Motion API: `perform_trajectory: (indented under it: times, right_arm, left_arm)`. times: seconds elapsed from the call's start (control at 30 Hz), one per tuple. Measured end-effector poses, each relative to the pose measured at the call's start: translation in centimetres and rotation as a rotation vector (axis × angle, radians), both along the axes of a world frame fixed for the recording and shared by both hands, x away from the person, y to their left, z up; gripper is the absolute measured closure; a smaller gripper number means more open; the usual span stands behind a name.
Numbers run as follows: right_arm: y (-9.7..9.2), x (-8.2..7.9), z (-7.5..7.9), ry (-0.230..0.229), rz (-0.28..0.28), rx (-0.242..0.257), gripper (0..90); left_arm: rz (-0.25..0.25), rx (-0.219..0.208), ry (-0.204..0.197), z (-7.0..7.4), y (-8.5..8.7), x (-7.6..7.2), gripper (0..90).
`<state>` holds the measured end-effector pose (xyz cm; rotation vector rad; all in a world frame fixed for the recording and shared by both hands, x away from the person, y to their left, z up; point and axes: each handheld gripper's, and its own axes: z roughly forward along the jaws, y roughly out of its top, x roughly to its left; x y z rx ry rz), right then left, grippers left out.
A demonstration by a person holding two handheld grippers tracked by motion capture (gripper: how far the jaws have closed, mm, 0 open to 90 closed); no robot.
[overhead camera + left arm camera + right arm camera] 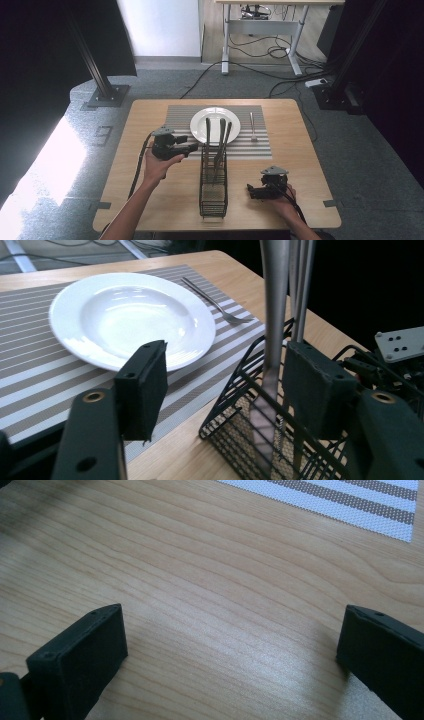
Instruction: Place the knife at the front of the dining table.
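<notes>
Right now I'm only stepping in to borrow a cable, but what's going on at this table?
A person is setting a place. The left gripper, jaws open, is at the black wire caddy, around one of the utensil handles standing in it. The right gripper rests open on bare wood. A white plate and a fork already lie on the striped placemat.

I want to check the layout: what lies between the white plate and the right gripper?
In the high view, between the plate and the right gripper lie striped placemat, then bare table.

plate [215, 123] on placemat [260, 145], fork [253, 125] right, caddy [213, 187] before
</notes>
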<state>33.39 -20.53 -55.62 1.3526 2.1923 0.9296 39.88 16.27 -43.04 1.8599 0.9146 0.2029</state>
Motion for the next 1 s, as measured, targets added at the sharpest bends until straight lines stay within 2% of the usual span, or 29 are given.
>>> perform_trajectory:
  times: [0.2, 0.57, 0.8, 0.83, 1.0]
  right_arm:
    - [0.0, 0.0, 0.0, -0.002, 0.002, -0.002, 0.0]
    - [0.0, 0.0, 0.0, 0.001, -0.001, 0.000, 0.0]
    - [0.0, 0.0, 0.0, 0.000, 0.000, -0.001, 0.0]
    - [0.0, 0.0, 0.0, 0.000, 0.000, -0.001, 0.0]
    - [0.0, 0.0, 0.0, 0.000, 0.001, -0.001, 0.0]
  left_arm:
    - [-0.004, -0.009, -0.008, 0.4, -0.7, 0.7, 38.3]
    - [-0.037, 0.009, -0.013, 0.7, -2.9, 1.6, 39.1]
    - [-0.062, 0.005, -0.007, 0.6, -4.0, 2.2, 51.6]
    - [-0.065, -0.001, 0.000, 0.4, -3.9, 2.4, 55.5]
    - [-0.091, -0.028, 0.014, 0.3, -3.9, 2.6, 61.3]
